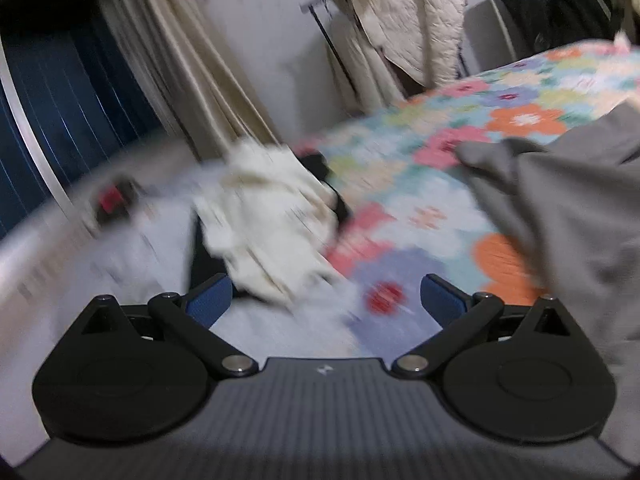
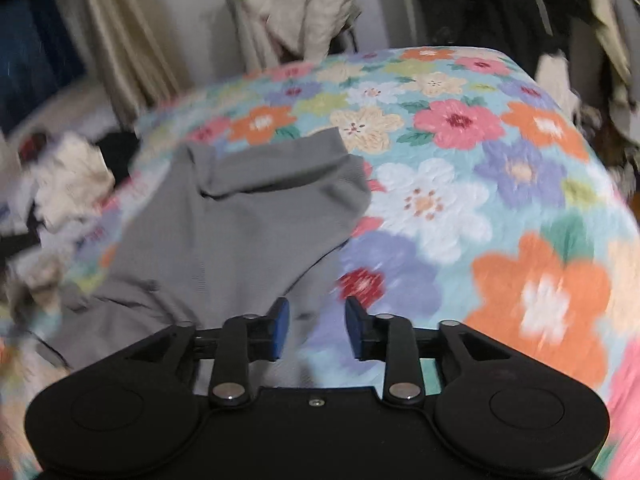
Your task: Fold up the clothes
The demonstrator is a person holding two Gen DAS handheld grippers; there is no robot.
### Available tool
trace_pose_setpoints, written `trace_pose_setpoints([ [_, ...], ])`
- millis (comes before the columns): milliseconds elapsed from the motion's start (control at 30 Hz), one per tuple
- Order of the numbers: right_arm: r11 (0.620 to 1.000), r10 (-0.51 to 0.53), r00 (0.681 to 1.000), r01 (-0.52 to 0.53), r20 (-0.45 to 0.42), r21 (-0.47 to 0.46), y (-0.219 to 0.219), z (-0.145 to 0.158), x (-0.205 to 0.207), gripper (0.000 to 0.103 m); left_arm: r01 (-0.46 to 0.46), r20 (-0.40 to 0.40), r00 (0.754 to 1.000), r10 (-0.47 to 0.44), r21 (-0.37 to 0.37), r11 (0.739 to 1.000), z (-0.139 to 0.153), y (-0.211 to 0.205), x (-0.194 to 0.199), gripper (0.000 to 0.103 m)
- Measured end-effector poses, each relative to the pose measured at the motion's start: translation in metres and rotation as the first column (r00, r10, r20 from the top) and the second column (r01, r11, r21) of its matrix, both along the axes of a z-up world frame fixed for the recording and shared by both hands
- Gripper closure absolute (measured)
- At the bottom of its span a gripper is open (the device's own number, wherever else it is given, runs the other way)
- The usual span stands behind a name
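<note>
A grey garment (image 2: pixel 240 224) lies rumpled on the flowered bedspread (image 2: pixel 480 184); it also shows at the right of the left wrist view (image 1: pixel 568 216). My left gripper (image 1: pixel 326 300) is wide open and empty above the bed, left of the grey garment. My right gripper (image 2: pixel 317 326) is open, with nothing between its blue pads (image 2: pixel 282 328), just over the near edge of the grey garment. A cream garment (image 1: pixel 264 216) lies crumpled on the bed's left side, also seen in the right wrist view (image 2: pixel 72 180). Both views are motion-blurred.
Dark clothing (image 1: pixel 320 168) lies under and behind the cream garment. A rack with a cream quilted jacket (image 1: pixel 404 16) stands beyond the bed. Beige curtains (image 1: pixel 180 52) and a dark window (image 1: pixel 60 100) are at the left. Black bags and hanging clothes (image 2: pixel 500 12) crowd the far right.
</note>
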State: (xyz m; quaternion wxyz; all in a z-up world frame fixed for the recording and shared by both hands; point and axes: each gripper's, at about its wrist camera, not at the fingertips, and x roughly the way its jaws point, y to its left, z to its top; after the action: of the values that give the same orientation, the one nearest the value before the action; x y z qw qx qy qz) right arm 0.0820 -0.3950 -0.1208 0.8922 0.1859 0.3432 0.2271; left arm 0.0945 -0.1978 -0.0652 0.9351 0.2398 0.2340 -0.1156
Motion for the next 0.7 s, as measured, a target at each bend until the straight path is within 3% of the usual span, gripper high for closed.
trace_pose_setpoints([
  [67, 0.999, -0.030, 0.999, 0.030, 0.012, 0.013, 0.011, -0.019, -0.032, 0.058, 0.011, -0.045, 0.999, -0.012, -0.022, 1.000, -0.002, 0.008, -0.010, 0.001],
  [100, 0.998, -0.043, 0.999, 0.043, -0.007, 0.037, 0.017, -0.031, -0.045, 0.057, 0.024, -0.044, 0.999, -0.024, 0.003, 1.000, -0.002, 0.008, -0.014, 0.001],
  [200, 0.977, -0.041, 0.986, 0.074, -0.162, 0.201, 0.032, -0.071, -0.078, 0.057, 0.059, 0.074, 0.995, -0.072, 0.160, 0.985, 0.011, 0.014, -0.025, 0.001],
  [267, 0.953, -0.009, 0.967, 0.086, -0.255, 0.292, 0.033, -0.088, -0.096, 0.057, 0.039, 0.140, 0.988, -0.070, 0.217, 0.975, 0.029, 0.026, -0.026, 0.001],
  [367, 0.954, 0.006, 0.959, 0.079, -0.284, 0.288, 0.017, -0.078, -0.120, 0.057, -0.069, 0.155, 0.988, 0.020, 0.317, 0.946, 0.053, 0.041, -0.010, 0.001],
  [433, 0.972, 0.011, 0.959, 0.056, -0.283, 0.228, 0.006, -0.060, -0.131, 0.056, -0.076, 0.152, 0.988, 0.025, 0.340, 0.937, 0.065, 0.048, -0.008, 0.001],
  [500, 0.994, 0.054, 0.960, -0.025, -0.276, 0.104, 0.006, -0.041, -0.135, 0.051, -0.036, 0.058, 0.998, 0.021, 0.280, 0.959, 0.066, 0.048, -0.010, 0.001],
  [567, 0.989, 0.110, 0.968, -0.129, -0.225, -0.071, 0.016, -0.023, -0.141, 0.044, 0.056, -0.111, 0.993, -0.040, 0.138, 0.989, 0.053, 0.044, -0.019, 0.001],
  [633, 0.986, 0.107, 0.978, -0.127, -0.177, -0.105, 0.023, -0.028, -0.146, 0.038, 0.119, -0.275, 0.954, -0.118, -0.011, 0.993, 0.025, 0.032, -0.030, 0.001],
  [700, 0.991, 0.078, 0.986, -0.093, -0.146, -0.097, 0.032, -0.042, -0.147, 0.038, 0.169, -0.391, 0.899, -0.196, -0.103, 0.980, -0.005, 0.010, -0.036, 0.001],
])
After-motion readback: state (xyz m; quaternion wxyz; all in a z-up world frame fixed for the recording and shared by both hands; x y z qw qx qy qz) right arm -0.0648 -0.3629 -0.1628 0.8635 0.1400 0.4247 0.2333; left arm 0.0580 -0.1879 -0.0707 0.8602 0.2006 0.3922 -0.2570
